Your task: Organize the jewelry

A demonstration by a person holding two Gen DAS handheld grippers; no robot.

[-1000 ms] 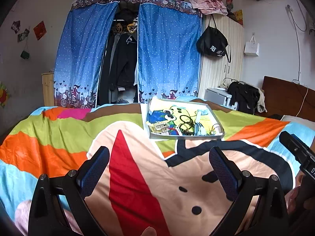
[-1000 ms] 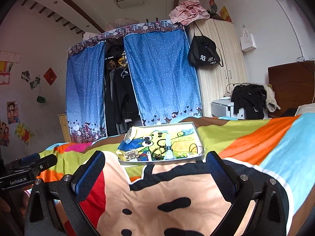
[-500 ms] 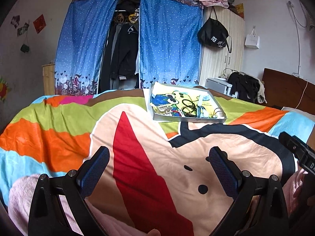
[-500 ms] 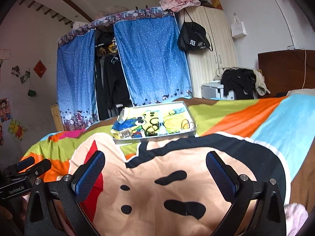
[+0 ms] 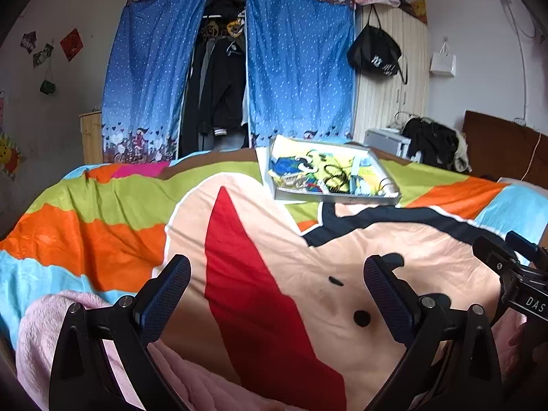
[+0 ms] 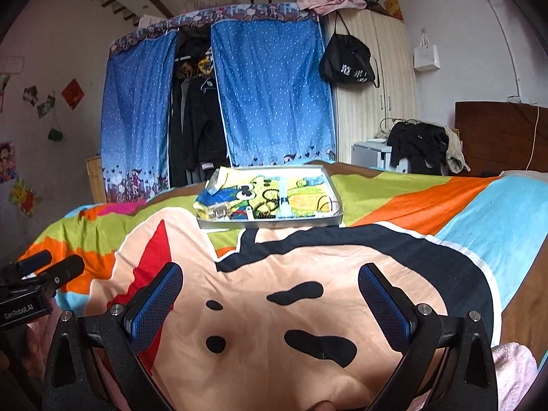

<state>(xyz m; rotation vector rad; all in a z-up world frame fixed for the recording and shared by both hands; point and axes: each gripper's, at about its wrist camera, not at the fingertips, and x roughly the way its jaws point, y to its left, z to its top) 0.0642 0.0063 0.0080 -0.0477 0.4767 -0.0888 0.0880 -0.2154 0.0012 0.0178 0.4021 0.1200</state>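
Observation:
A shallow grey tray (image 5: 337, 199) with a yellow cartoon lining lies on the far part of the bed; it also shows in the right wrist view (image 6: 270, 223). It holds black hair ties (image 5: 334, 174), a comb-like clip (image 5: 289, 181) and other small jewelry pieces (image 6: 284, 205). My left gripper (image 5: 277, 294) is open and empty, well short of the tray. My right gripper (image 6: 270, 298) is open and empty too, low over the bedspread in front of the tray. Each gripper's body shows at the edge of the other's view.
The bed is covered by a colourful cartoon bedspread (image 5: 260, 274). A pink blanket (image 5: 51, 325) lies at the near edge. A blue-curtained wardrobe (image 5: 229, 68), a wooden cabinet with a black bag (image 5: 376, 58) and a headboard (image 5: 503, 147) stand beyond.
Both grippers have tilted downward and drawn back a little, so the tray sits higher and farther in both views. Both stay open and empty.

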